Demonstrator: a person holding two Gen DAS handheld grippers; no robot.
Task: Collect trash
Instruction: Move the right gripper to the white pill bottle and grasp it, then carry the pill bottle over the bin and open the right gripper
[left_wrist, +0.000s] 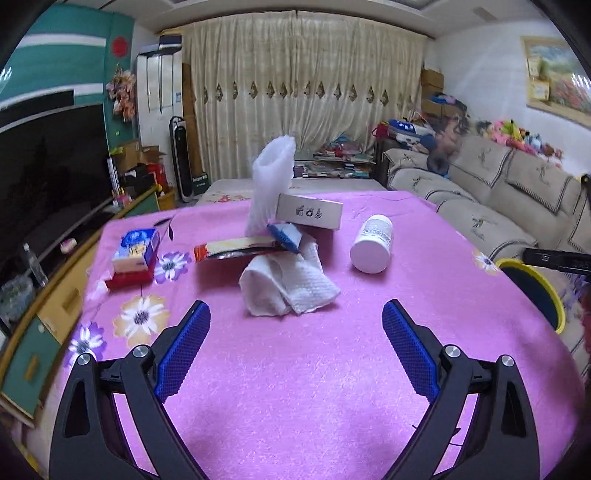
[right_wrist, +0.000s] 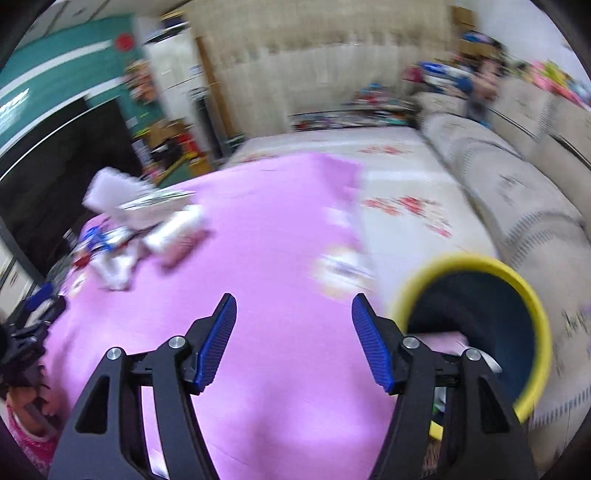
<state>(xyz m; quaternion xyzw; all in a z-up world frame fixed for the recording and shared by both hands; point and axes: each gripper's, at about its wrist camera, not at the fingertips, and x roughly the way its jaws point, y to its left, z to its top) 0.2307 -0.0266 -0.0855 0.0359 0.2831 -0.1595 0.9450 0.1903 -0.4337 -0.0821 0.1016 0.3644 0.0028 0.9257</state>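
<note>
Trash on your worktop (left_wrist: 295, 369): paper towel (left_wrist: 291, 288), white bottle (left_wrist: 373, 245), cardboard box (left_wrist: 309, 216). Your left tool (left_wrist: 295, 354) and right tool (right_wrist: 293, 343) gape empty.

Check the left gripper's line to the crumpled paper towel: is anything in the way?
Nothing visible. The left gripper is open and empty, and only bare pink cloth lies between its fingers and the towel. The bottle lies off to the right.

A home living room; sofa (left_wrist: 480, 192), curtains (left_wrist: 303, 96), television (left_wrist: 48, 177).
</note>
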